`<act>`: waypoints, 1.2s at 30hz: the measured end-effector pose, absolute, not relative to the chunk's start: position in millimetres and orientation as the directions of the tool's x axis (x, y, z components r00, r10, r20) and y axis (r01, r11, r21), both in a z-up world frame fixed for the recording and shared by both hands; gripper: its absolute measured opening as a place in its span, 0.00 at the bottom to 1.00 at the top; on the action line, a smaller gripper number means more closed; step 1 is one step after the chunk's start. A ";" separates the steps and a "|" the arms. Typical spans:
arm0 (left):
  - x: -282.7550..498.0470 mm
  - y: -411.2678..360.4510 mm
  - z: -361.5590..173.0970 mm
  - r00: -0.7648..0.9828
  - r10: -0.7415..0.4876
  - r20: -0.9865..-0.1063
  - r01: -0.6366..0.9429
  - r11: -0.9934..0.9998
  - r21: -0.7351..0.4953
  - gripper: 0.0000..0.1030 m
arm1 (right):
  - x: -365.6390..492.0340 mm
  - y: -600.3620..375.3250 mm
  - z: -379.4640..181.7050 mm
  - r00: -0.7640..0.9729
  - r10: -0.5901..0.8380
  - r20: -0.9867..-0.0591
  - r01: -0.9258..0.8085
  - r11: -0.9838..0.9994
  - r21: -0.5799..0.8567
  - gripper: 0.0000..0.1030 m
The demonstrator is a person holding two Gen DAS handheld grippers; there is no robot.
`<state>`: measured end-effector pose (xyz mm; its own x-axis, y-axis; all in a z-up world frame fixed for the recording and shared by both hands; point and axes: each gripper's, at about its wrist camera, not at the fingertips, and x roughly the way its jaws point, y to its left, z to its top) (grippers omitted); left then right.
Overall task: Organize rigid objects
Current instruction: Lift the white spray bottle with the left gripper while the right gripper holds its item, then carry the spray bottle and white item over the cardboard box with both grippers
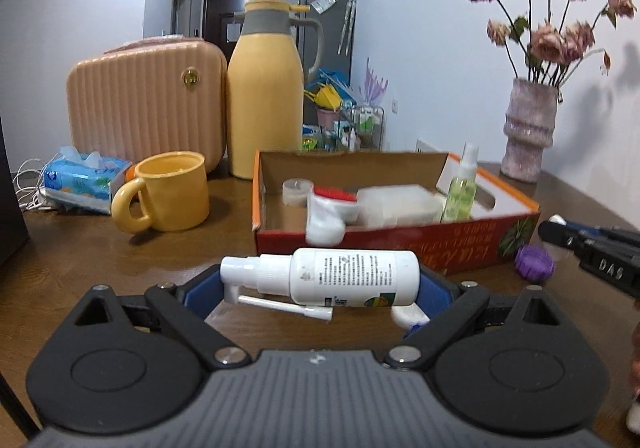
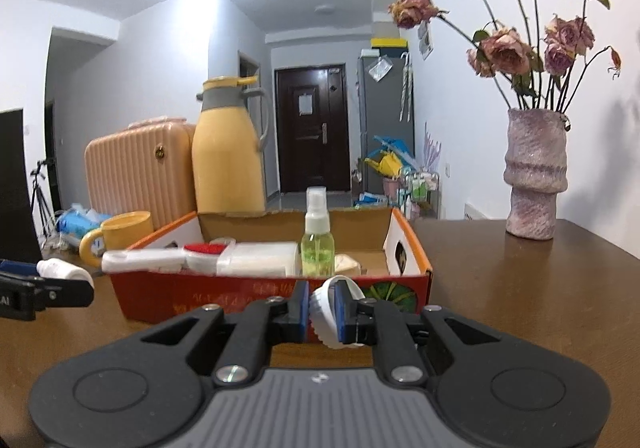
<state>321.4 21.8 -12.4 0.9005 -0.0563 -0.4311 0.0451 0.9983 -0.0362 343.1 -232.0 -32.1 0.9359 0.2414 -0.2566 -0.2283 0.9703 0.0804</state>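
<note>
Partly done, judging by the green spray bottle (image 2: 319,238), red-bristled brush (image 1: 334,207) and clear case (image 1: 396,203) already in the box (image 1: 400,244); left tool (image 1: 320,288) clamped across a white spray bottle (image 1: 336,278) above the counter (image 1: 100,268), right tool (image 2: 322,314) pinching a white ribbed cap (image 2: 326,312) before the box, purple piece (image 1: 534,263) left outside.

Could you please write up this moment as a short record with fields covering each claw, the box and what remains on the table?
left claw: closed on a white spray bottle, held sideways
right claw: closed on a white ribbed cap
box: red cardboard, open top, holding a green spray bottle, a clear plastic case and a tape roll
table: yellow mug, purple ball beside the box
</note>
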 end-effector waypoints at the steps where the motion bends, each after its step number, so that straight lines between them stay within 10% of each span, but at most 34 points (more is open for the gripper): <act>1: 323.2 19.1 -9.6 0.904 -0.053 -0.425 0.042 0.998 -0.036 0.95 | 344.6 -232.3 -31.8 0.938 0.240 -0.250 -0.226 0.971 0.084 0.12; 36: 447.3 -32.2 5.6 0.915 0.064 -0.399 -0.099 0.993 -0.067 0.95 | 466.4 -227.8 -34.0 0.960 0.169 -0.226 -0.146 0.983 0.116 0.12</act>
<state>447.3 -32.2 5.6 0.9146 0.0637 -0.3993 -0.0986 0.9928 -0.0673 466.4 -227.8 -34.0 0.9595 0.1688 -0.2255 -0.1455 0.9825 0.1161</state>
